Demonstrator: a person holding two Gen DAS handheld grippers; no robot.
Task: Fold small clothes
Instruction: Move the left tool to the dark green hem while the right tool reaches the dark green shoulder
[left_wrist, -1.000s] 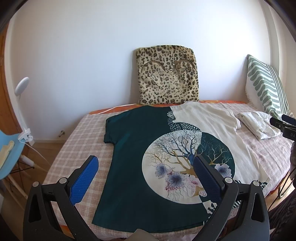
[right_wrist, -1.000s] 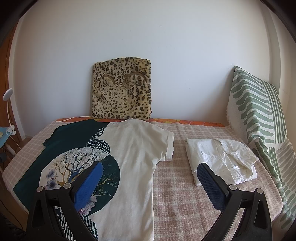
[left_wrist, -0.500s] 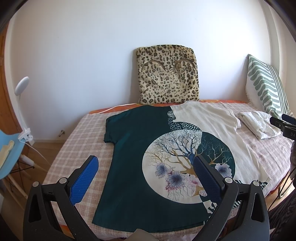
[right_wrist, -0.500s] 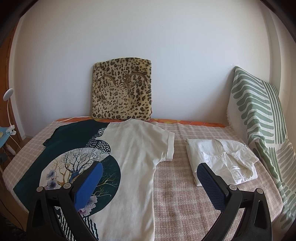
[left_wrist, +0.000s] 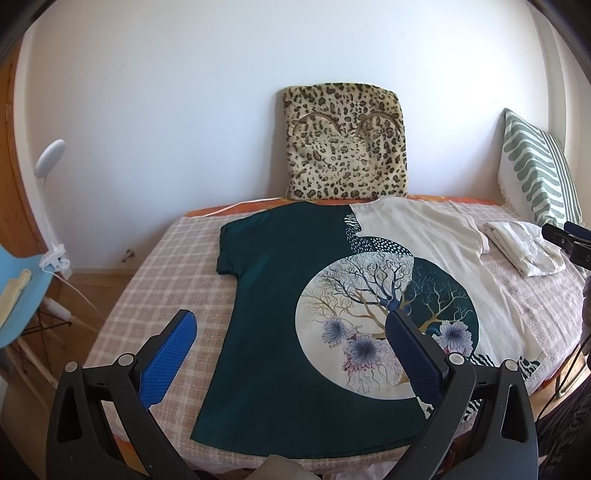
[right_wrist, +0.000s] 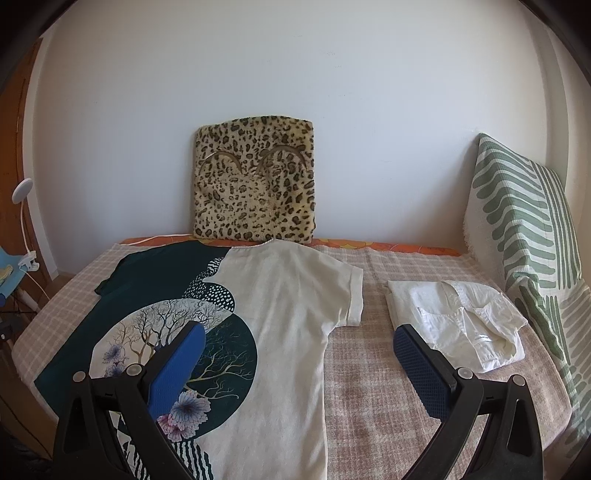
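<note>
bed (left_wrist: 173, 266): checked cover, tee (left_wrist: 280, 295) flat | wall (left_wrist: 184, 110): white | both tongs: apart, empty

Soft, even daylight fills both views, bright on the white wall (left_wrist: 184, 110) and the bed (right_wrist: 369, 387), with only faint shadows under the shirts and no hard glare. Focus is sharp across the centre. The fisheye lens bows the wall and bed edges outward, and a dark vignette rings the corners of each picture.
</note>
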